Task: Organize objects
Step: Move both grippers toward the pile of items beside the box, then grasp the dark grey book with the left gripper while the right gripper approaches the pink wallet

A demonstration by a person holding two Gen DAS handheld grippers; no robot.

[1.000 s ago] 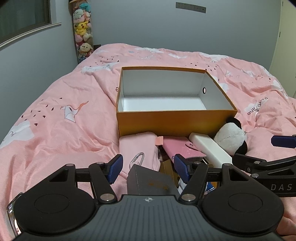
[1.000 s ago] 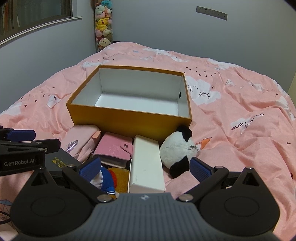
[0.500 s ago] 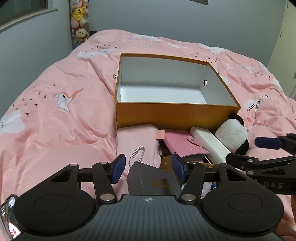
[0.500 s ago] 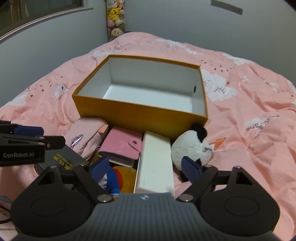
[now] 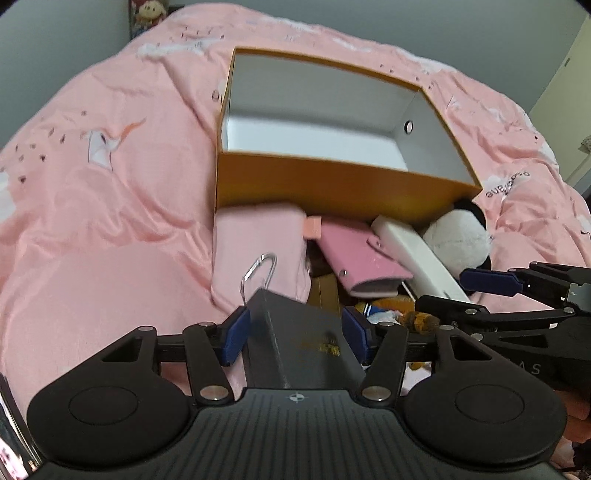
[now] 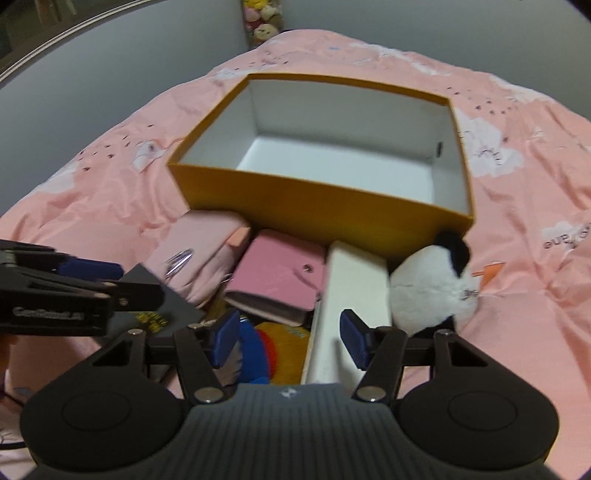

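An open orange box (image 5: 332, 184) with a white inside sits on the pink bed; it also shows in the right wrist view (image 6: 317, 199). In front of it lie a pink pouch (image 5: 258, 243) with a carabiner, a pink wallet (image 5: 354, 254), a long white box (image 6: 347, 306), a panda plush (image 6: 432, 288) and a dark grey box (image 5: 299, 339). My left gripper (image 5: 295, 334) is open with the dark box between its pads. My right gripper (image 6: 290, 339) is open, straddling the near end of the white box.
A colourful plush toy (image 6: 273, 347) lies under the right gripper. The pink quilt (image 5: 110, 206) spreads to the left and right of the box. Grey walls rise behind, and stuffed toys (image 6: 264, 22) hang in the far corner.
Both grippers have moved forward and tipped down toward the pile. The right gripper's jaws have narrowed around the white box. The left gripper has come closer around the dark box.
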